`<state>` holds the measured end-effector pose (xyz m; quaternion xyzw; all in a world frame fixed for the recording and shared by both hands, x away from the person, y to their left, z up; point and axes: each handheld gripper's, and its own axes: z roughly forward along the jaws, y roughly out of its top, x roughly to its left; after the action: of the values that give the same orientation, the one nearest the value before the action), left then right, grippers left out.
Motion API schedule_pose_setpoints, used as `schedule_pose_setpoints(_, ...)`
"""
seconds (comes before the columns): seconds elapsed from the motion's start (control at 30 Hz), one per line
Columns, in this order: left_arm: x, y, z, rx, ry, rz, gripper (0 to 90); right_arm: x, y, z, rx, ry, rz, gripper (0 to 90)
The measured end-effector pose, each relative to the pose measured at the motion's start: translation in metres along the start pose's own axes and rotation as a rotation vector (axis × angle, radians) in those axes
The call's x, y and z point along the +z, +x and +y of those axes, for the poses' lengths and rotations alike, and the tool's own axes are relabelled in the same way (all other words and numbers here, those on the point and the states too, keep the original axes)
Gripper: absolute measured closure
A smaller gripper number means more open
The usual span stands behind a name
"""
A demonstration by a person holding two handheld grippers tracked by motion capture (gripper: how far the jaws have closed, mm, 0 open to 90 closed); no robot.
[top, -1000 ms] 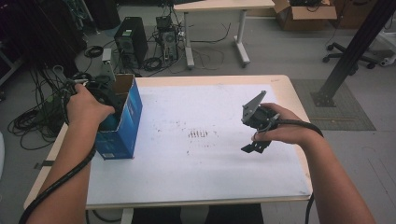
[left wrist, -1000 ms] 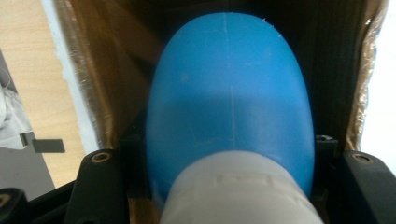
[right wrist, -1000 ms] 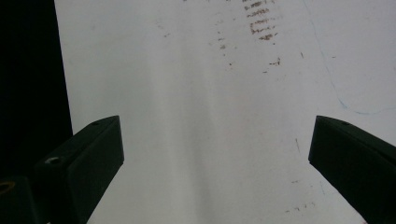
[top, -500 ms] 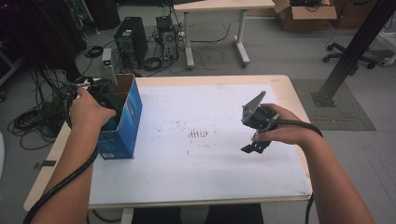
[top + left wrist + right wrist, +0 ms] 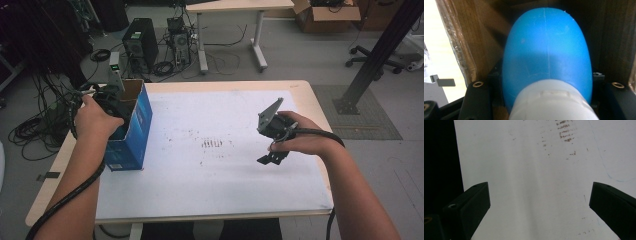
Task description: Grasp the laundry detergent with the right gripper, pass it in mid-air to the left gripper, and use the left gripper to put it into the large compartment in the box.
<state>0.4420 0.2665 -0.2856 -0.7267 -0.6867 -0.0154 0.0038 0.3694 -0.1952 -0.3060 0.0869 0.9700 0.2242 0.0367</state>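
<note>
The left claw (image 5: pixel 107 100) was down inside the open top of a blue cardboard box (image 5: pixel 131 135) standing at the left edge of the worktop (image 5: pixel 300 92), with the person's left hand (image 5: pixel 95 117) wrapped around its body. In the left gripper view its black jaws were clenched on a blue egg-shaped object (image 5: pixel 546 57) with a white base (image 5: pixel 551 102), the rounded blue end pointing away from the camera. Brown cardboard walls (image 5: pixel 461 37) of the box stood close on both sides of the object, so it sat within the box, held by the jaws; whether it touched the box floor could not be told.

The right claw (image 5: pixel 270 142) hung above the right half of a white sheet (image 5: pixel 200 180) that covered most of the worktop, gripped by the right hand (image 5: pixel 300 140), its grey three-cornered plate tilted up. In the right gripper view its two black jaws stood wide apart, released, with nothing between them, looking down on the sheet and a patch of small brown smudges (image 5: pixel 565 132). The two claws were well apart.
</note>
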Motion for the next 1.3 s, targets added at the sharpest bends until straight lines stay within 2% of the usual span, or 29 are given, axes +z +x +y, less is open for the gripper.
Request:
schedule_pose_setpoints(0.33, 0.0005, -0.0021, -0.0002, 0.008, -0.01, 0.007, 37.8, -0.0031, 0.0002, -0.0012, -0.002, -0.001, -0.003, 3.3)
schedule_pose_setpoints(0.4, 0.0008, -0.0009, -0.0008, 0.009, -0.018, 0.0, 37.6, -0.0033, 0.0002, -0.0023, 0.0, -0.003, -0.002, 3.3)
schedule_pose_setpoints(0.53, 0.0024, 0.0038, -0.0011, -0.015, -0.018, -0.047, 35.7, -0.0039, 0.0002, -0.0041, -0.002, -0.003, -0.003, 3.3)
schedule_pose_setpoints(0.83, 0.0009, 0.0013, -0.0015, -0.005, -0.022, -0.022, 31.9, -0.0031, -0.0001, -0.0061, 0.0, -0.008, -0.003, 3.2)
schedule_pose_setpoints(1.3, -0.0055, -0.0003, -0.0014, -0.012, -0.008, -0.018, 28.0, -0.0028, -0.0004, -0.0059, 0.003, -0.014, -0.003, 3.2)
